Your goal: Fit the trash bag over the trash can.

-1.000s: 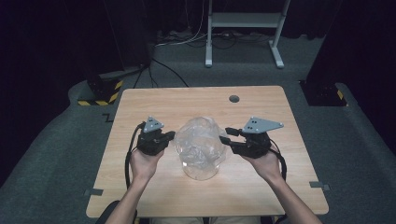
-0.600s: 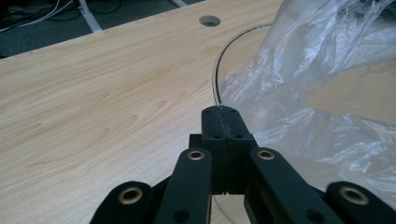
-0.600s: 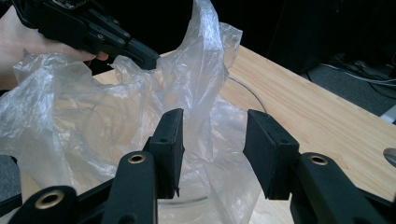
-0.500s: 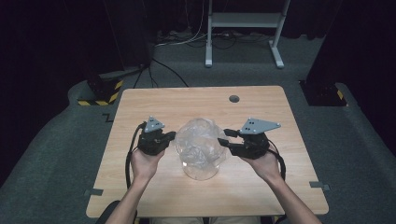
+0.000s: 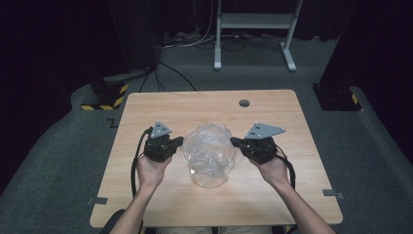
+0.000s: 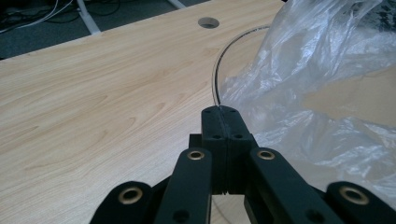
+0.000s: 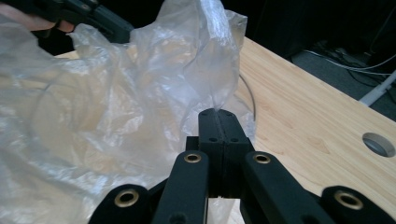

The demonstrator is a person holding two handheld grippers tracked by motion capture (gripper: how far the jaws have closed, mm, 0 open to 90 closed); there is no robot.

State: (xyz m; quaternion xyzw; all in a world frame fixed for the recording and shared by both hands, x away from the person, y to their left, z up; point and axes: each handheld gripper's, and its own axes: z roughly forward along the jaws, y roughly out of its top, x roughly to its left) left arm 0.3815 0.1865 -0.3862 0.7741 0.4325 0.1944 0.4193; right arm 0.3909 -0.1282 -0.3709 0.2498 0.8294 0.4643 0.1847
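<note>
High view: one crumpled clear plastic bag (image 5: 209, 148) sits mid-tabletop (image 5: 146, 105) over a clear round container (image 5: 209, 175), between the left gripper (image 5: 176, 142) and right gripper (image 5: 235, 142). Left gripper view: fingers (image 6: 212, 122) pressed together at the bag's edge (image 6: 322, 93). Right gripper view: fingers (image 7: 227, 123), having just closed, pinch the bag's film (image 7: 140, 93).

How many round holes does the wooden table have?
1. The round hole sits near the table's far edge, beyond the clear plastic bag. The bag covers some tabletop, so another hole could be hidden under it.
</note>
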